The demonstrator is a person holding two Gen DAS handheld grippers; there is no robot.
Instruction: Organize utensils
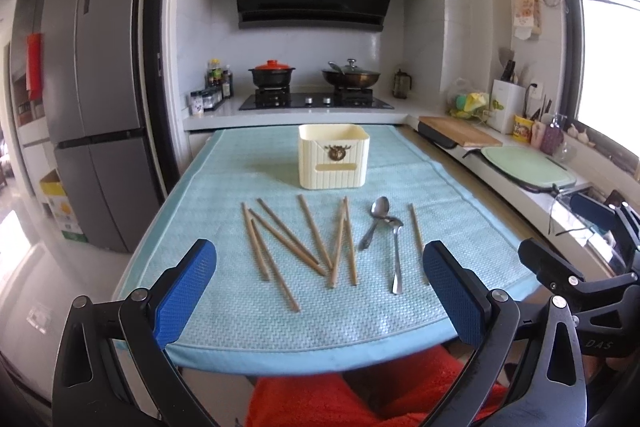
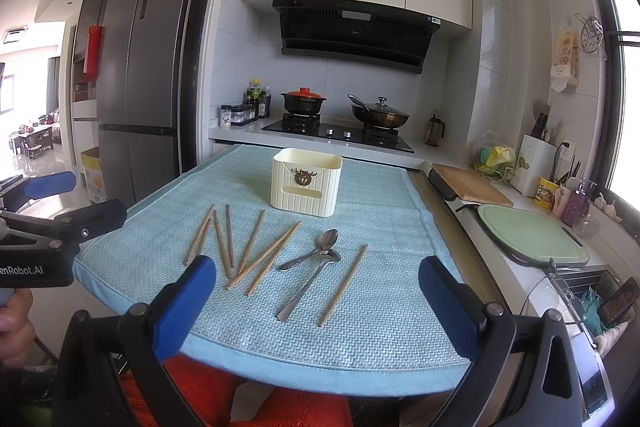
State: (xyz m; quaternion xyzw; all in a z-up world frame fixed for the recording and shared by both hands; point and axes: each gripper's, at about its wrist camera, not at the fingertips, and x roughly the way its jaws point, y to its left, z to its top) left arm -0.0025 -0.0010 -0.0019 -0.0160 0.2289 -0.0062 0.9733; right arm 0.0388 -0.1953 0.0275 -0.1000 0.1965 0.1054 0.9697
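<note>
Nearest: left gripper (image 1: 320, 301) and right gripper (image 2: 318, 305), both with blue fingers (image 1: 186, 293) spread wide apart, holding nothing, hovering at the near edge of the worktop (image 1: 280, 331).

Beyond the fingers, on the teal mat (image 2: 380, 327): fan of wooden chopsticks (image 1: 298, 243), crossing and touching one another, long axes running mostly away from the viewer with a slight splay. Just right of the fan, two metal spoons (image 1: 386, 231), bowls overlapping, handles pointing back toward the near edge. Right of the spoons, lone chopstick (image 2: 344, 285), apart from the rest, long axis also near-to-far.

Farther back, centred: cream ribbed utensil box (image 1: 333, 157), upright, open top, well apart from the scattered pieces.

Judgement: nothing sorted yet. Chopstick fan straight ahead of the left fingers; spoons and lone chopstick ahead of the right, so nearer that hand. Near-to-far axes suit a crosswise pinch, then a carry forward to the box.
</note>
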